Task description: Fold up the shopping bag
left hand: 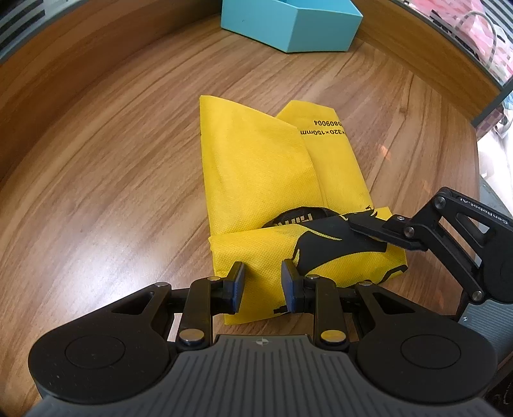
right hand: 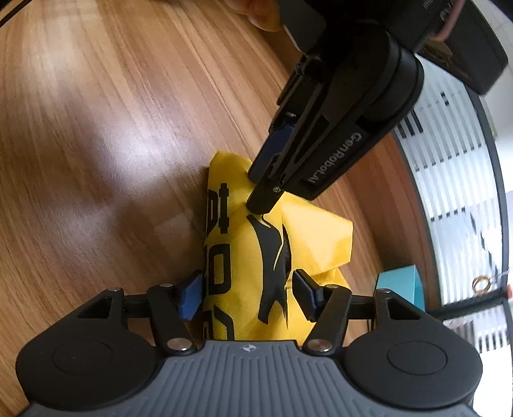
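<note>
The left tongs [left hand: 261, 282], at the bottom centre of the left wrist view, stand part open above the near end of the yellow shopping bag [left hand: 256, 166]; fabric shows between the two pads, but whether they press on it cannot be told here. The bag lies on the wooden bench [left hand: 96, 160], folded lengthwise into a narrow strip running up the middle of the frame, its near end turned over into a short flap with black print. The right tongs [left hand: 365, 229] reach in from the right edge, tip resting on that flap. A blue box [left hand: 288, 22] sits on the bench at the top.

In the right wrist view the right tongs [right hand: 247, 288] at the bottom stand wide, the printed fabric between the pads but not pinched. The left tongs [right hand: 259, 189] come down from the upper right, tips pressing into the bag [right hand: 314, 231], which this view alone shows. A fingertip [right hand: 263, 16] shows at the top edge.

The step in hand looks like a crosswise fold just laid down. The next move probably calls for a fresh grip on the flap's edge to roll it onward while the other tongs pin the strip.
</note>
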Action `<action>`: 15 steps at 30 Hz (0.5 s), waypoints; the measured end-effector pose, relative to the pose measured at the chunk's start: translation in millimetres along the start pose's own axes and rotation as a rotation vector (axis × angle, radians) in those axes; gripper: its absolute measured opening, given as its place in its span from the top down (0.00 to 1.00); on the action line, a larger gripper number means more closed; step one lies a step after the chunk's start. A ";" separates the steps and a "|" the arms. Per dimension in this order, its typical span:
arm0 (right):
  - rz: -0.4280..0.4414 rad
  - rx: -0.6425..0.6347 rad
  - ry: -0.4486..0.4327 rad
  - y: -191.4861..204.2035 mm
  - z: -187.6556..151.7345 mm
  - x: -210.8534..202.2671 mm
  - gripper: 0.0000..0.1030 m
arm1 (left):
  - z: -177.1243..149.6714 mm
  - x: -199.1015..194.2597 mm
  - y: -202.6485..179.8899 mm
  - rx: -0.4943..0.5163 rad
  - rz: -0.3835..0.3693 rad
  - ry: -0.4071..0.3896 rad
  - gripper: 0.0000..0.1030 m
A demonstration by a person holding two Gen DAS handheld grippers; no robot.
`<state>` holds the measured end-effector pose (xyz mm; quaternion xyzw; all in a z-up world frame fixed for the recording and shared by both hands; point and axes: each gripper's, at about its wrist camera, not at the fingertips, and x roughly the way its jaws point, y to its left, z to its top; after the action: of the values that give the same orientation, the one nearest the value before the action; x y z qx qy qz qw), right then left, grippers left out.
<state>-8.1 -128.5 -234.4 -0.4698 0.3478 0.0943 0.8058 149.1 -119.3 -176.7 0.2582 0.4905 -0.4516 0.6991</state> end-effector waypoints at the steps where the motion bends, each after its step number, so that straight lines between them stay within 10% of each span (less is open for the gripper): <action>1: -0.003 0.001 -0.004 0.4 -0.1 -0.1 0.36 | 0.2 0.1 0.7 -0.003 -0.002 0.000 0.72; 15: 0.240 0.147 -0.022 -43.1 -5.9 10.6 0.45 | 2.9 -1.9 -1.0 -0.001 0.005 -0.023 0.72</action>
<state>17.6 -158.5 -213.4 -0.3638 0.3986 0.1692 0.8247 149.3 -121.4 -173.8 0.2538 0.4819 -0.4527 0.7060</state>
